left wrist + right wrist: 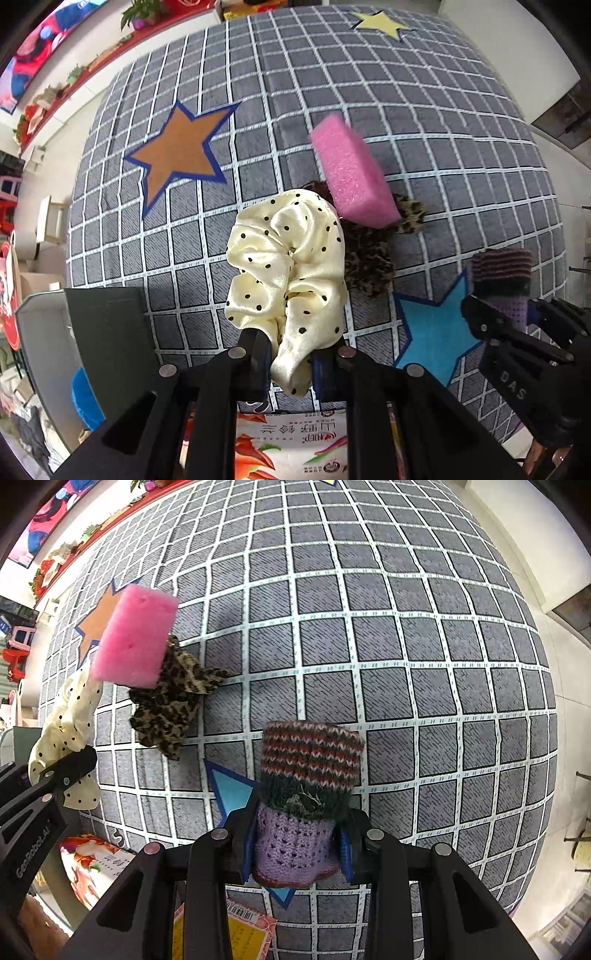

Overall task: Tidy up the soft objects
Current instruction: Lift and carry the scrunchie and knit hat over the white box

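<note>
Both grippers clamped on soft things above the checked rug

Left gripper fingers pinch the dotted scrunchie; right gripper fingers squeeze the knitted sleeve. Pink sponge partly hides the leopard scrunchie beside the scrunchie.

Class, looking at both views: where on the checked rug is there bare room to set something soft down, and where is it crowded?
Free: the checked rug right of the leopard scrunchie, and the grid between the orange star and the yellow star. Crowded: around the pink sponge, the leopard scrunchie and the blue star.

Glossy satin scrunchie, porous foam sponge, knitted wool sock.
</note>
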Tool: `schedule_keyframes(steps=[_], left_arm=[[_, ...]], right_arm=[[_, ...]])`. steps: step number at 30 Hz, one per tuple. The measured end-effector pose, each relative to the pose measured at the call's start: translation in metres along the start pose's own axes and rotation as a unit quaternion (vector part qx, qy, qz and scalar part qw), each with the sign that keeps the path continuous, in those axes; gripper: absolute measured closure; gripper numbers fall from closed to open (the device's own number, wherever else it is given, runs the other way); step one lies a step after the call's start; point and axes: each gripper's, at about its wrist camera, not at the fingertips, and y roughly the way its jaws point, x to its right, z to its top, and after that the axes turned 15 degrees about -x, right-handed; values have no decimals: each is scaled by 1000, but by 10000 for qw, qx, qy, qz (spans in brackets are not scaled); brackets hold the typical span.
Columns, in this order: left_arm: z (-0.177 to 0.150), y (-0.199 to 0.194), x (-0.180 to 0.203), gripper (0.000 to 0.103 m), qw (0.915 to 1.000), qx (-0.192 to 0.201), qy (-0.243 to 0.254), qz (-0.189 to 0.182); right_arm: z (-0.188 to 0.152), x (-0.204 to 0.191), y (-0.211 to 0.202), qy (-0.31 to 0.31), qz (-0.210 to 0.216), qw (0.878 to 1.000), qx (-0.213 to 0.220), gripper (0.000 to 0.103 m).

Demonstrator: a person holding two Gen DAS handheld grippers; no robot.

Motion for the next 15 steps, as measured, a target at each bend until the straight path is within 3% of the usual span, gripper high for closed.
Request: schedule_keyframes(steps=[7,15], left_arm=[[-14,-43,12,85,9996,241,-41,-173],[-16,-52,-12,85,9987,398,-181,-243]], right_arm=[[9,10,-46,53,146,9996,222,67],[-4,21,-71,101,560,9977,369,67]])
